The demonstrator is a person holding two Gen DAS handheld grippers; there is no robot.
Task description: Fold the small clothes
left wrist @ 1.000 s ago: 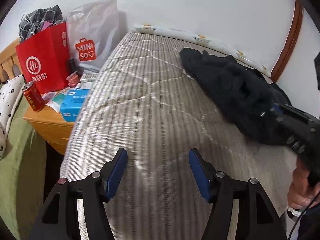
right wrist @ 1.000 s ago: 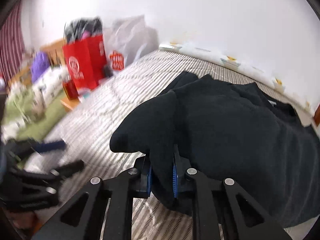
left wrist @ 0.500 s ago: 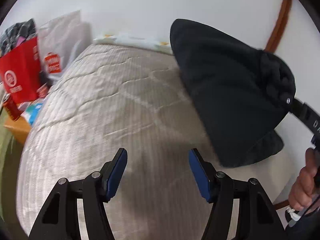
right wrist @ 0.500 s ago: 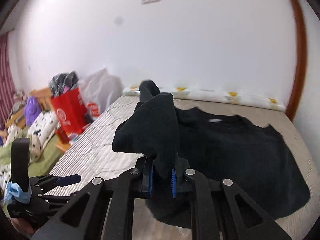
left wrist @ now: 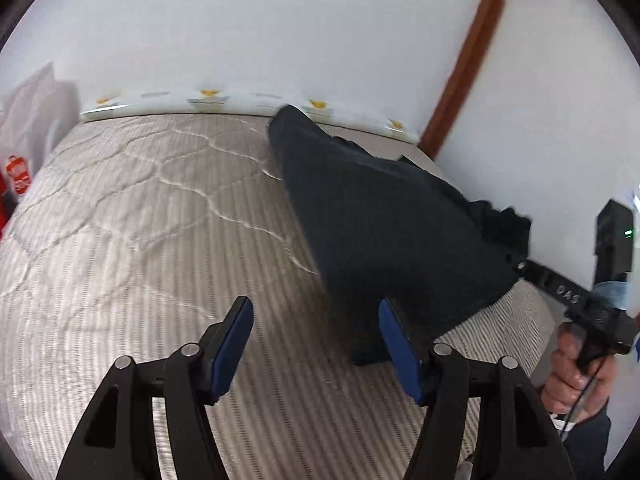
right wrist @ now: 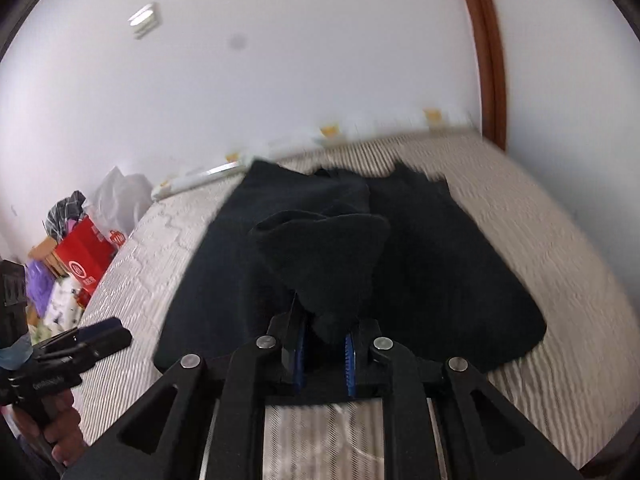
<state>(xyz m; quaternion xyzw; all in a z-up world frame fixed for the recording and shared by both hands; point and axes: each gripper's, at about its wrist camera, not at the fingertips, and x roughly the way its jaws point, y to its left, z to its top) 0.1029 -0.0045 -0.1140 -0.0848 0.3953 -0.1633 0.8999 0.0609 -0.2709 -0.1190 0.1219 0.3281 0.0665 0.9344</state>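
Observation:
A black garment [left wrist: 380, 220] lies spread on the striped mattress [left wrist: 160, 220], up against the far wall. In the right wrist view its body [right wrist: 440, 260] lies flat, and a bunched fold [right wrist: 328, 256] rises from it. My right gripper [right wrist: 325, 328] is shut on that fold, the jaws easing open slightly with cloth still pressed between the pads. In the left wrist view the right gripper [left wrist: 520, 266] holds the garment's right edge off the bed. My left gripper [left wrist: 316, 308] hovers over the mattress at the garment's near corner, its jaws opening with nothing between them.
A red paper bag [right wrist: 80, 260] and a white plastic bag [right wrist: 120, 196] crowd the bed's left end. The white wall and a brown wooden frame [left wrist: 468, 52] close off the far side and right. A hand [left wrist: 576, 372] holds the right gripper's handle.
Both grippers have swung right along the bed. The right gripper has carried the held fold up and over, and the garment now lies spread out flat under it. The left gripper stays open.

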